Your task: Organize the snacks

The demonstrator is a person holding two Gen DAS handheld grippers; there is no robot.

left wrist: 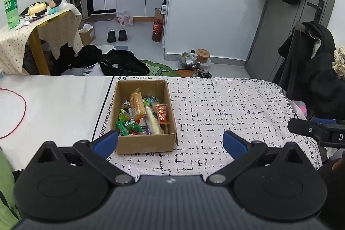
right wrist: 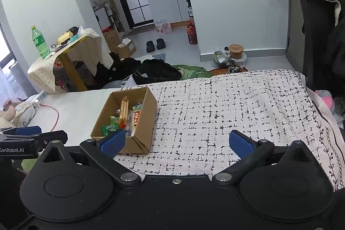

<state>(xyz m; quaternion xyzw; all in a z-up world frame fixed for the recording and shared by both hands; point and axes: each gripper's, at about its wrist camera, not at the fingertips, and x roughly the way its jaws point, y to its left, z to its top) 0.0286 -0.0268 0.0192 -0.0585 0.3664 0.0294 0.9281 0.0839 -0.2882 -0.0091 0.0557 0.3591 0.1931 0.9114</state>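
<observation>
An open cardboard box (left wrist: 146, 142) sits on the patterned cloth (left wrist: 226, 105) and holds several wrapped snacks (left wrist: 140, 115), among them green packets, an orange packet and a long white one. My left gripper (left wrist: 170, 142) is open and empty, just in front of the box's near wall. The box also shows in the right wrist view (right wrist: 138, 144), with the snacks (right wrist: 125, 118) inside. My right gripper (right wrist: 176, 141) is open and empty, in front of the box and to its right, over the cloth. The right gripper shows at the right edge of the left wrist view (left wrist: 317, 133).
A red cable (left wrist: 20, 113) lies on the bare white tabletop (left wrist: 54, 105) left of the cloth. Beyond the table are a black bag (left wrist: 123, 64), a small table with a green bottle (left wrist: 10, 8), and a chair draped with dark clothes (left wrist: 312, 61).
</observation>
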